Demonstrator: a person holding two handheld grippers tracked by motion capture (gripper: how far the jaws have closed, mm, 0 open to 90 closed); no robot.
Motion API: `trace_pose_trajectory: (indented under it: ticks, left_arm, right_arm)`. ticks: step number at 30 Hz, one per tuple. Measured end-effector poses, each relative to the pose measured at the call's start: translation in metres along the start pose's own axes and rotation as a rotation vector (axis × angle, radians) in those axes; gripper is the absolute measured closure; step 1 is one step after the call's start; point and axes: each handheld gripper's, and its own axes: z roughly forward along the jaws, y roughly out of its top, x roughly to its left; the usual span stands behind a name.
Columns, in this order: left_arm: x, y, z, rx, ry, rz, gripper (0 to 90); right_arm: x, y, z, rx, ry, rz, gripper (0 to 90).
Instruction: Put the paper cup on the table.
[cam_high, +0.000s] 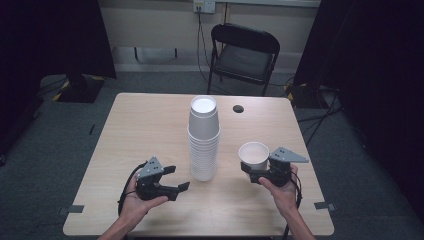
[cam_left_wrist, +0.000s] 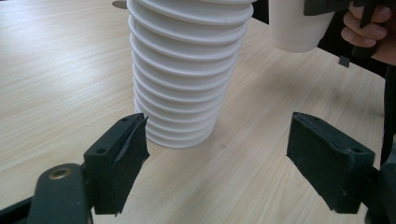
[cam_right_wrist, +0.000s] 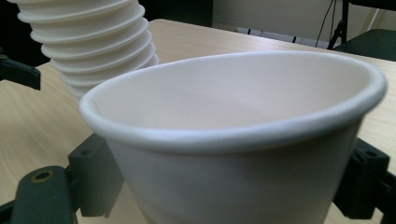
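Showing a wooden table (cam_high: 150, 130) from above, the high view placed a tall stack of white cups (cam_high: 203, 140) near the table's middle, upright, mouth up. The right gripper (cam_high: 252, 172) clasped a single white cup (cam_high: 254, 154) between its jaws, to the right of the stack and apart from it; the cup's mouth faced up, and the lower part of its wall was hidden behind its own rim and the gripper body. In the right gripper view, the single white cup (cam_right_wrist: 233, 140) sat so near the lens that its base was cut off at the bottom edge, the black jaws emerging on either side of its wall; contact of the pads could not be traced directly there, though the cup probably hung clear of the table, as the left gripper view suggested. The stack of white cups (cam_right_wrist: 93, 42) stood behind at upper left, its top cropped.

The left gripper (cam_high: 175, 180) lay to the left of the stack with jaws parted and nothing between them. In the left gripper view, the left gripper (cam_left_wrist: 217, 149) framed the foot of the stack of white cups (cam_left_wrist: 187, 74), without touching it; the stack's top ran out of frame. A folding chair (cam_high: 245, 55) stood beyond the far edge.
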Motion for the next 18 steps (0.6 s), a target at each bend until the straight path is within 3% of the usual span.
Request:
trace_pose_trajectory:
  ticks: [18]
  left_arm:
    - [0.003,-0.001,0.000,0.009,0.012,0.013,19.1]
  right_arm:
    - [-0.012,-0.003,0.016,0.014,-0.032,0.034,13.4]
